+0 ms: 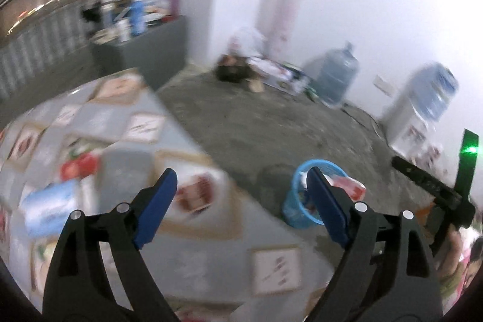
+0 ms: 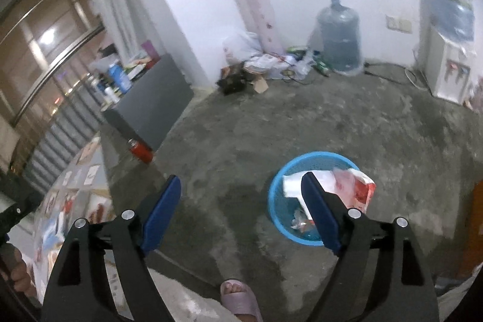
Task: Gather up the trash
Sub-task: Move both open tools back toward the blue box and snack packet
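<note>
Hovering with both sets of jaws spread and empty, the right gripper hangs above the blue basket, red-and-white wrapper apparently inside; left gripper over the worktop clutter.

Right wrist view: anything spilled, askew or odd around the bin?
Yes. A red-and-white wrapper hangs over the blue bin's rim instead of lying inside. A red can lies tipped on the floor beside the grey cabinet.

Ahead of me a big water jug stands by the white wall, a water dispenser well right, a red can lying on the concrete floor.
</note>
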